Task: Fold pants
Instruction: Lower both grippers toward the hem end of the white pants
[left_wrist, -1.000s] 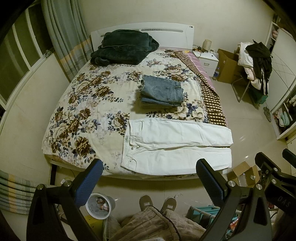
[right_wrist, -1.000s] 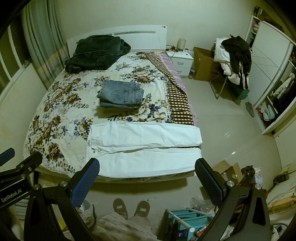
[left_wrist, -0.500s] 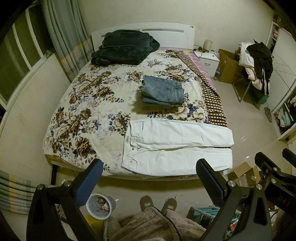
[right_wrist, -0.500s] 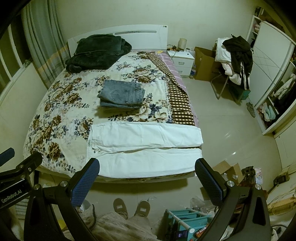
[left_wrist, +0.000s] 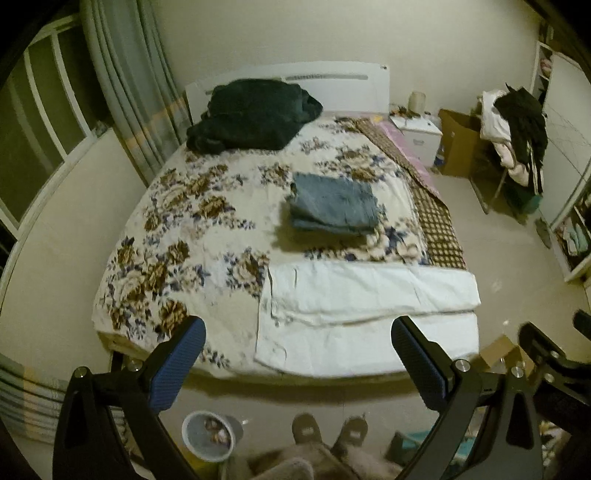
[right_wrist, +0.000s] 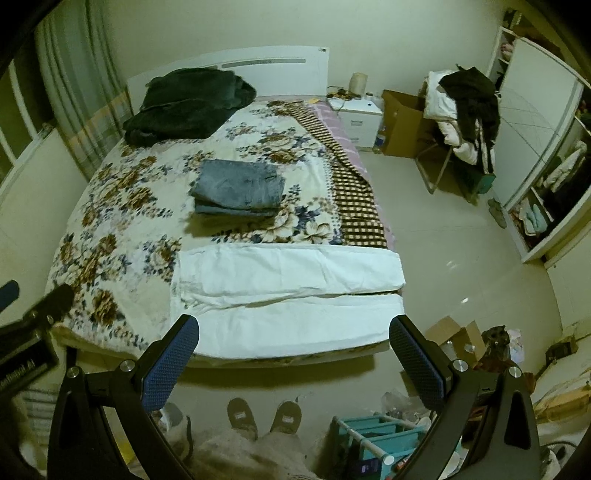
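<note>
White pants (left_wrist: 365, 317) (right_wrist: 288, 291) — spread flat across the foot of the bed (left_wrist: 192, 206) (right_wrist: 122, 206), waistband toward the left, both legs running right, side by side, a narrow gap between them — cuffs at the bed's right edge. Unfolded.

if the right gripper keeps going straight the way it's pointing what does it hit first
Probably the flat white pants on the floral bedspread; nothing lies between them and the open right gripper, though depth is unclear.
</note>
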